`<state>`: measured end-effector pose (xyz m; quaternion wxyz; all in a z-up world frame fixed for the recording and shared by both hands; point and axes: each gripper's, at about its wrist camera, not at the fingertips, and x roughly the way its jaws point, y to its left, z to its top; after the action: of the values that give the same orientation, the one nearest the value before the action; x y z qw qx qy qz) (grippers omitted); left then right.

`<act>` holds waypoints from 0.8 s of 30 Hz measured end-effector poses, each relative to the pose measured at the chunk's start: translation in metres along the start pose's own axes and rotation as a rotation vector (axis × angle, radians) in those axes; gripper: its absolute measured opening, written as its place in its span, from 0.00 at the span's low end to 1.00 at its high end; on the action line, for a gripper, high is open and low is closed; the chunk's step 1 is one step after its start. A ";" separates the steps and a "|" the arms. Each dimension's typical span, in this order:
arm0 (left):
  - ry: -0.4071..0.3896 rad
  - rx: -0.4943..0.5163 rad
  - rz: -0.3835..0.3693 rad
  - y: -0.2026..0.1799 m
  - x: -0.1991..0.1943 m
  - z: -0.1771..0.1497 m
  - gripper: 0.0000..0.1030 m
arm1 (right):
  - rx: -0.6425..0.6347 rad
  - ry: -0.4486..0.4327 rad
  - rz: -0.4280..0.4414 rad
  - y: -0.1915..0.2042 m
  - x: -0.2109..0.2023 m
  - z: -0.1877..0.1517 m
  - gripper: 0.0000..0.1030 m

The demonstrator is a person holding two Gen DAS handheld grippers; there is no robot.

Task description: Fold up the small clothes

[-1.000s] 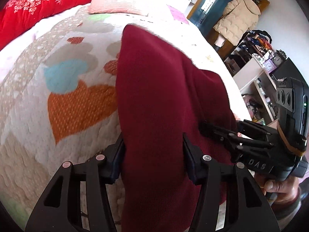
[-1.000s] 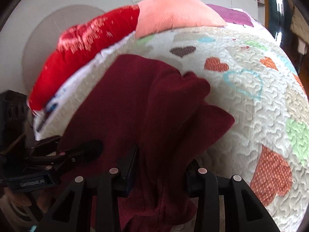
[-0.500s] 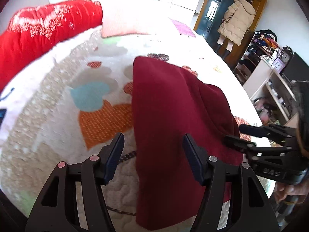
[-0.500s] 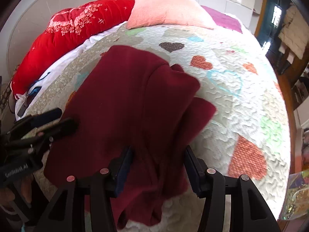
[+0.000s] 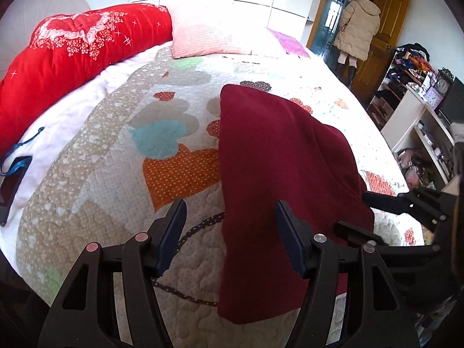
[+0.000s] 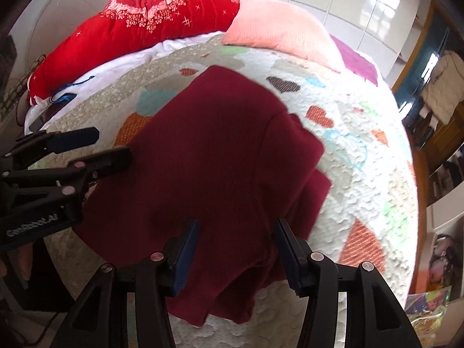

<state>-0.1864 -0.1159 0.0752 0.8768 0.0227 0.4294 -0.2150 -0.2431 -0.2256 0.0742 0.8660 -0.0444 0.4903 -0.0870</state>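
Maroon garment (image 5: 278, 156) flat on quilt (image 5: 116, 174); left gripper (image 5: 229, 232), right gripper (image 6: 235, 243) jaws spread above its near edge.

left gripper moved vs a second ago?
Yes. The left gripper has let go and pulled back toward the near bed edge: its pads clamped the dark red garment earlier, now they stand apart and more of the heart quilt shows.
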 end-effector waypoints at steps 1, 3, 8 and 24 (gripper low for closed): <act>0.001 0.001 0.001 0.000 0.000 -0.001 0.61 | 0.002 0.004 -0.003 -0.001 0.004 0.000 0.50; 0.003 0.005 0.006 -0.002 0.000 -0.003 0.61 | 0.015 0.017 -0.001 -0.002 0.011 -0.003 0.50; 0.002 0.016 0.020 -0.005 -0.001 -0.006 0.61 | 0.074 0.049 0.048 -0.013 0.022 -0.009 0.50; -0.046 -0.001 0.061 -0.006 -0.011 -0.007 0.61 | 0.129 -0.018 -0.004 -0.009 -0.015 -0.010 0.51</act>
<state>-0.2001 -0.1161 0.0806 0.8926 0.0305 0.4082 -0.1888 -0.2603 -0.2314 0.0831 0.8713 0.0101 0.4758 -0.1197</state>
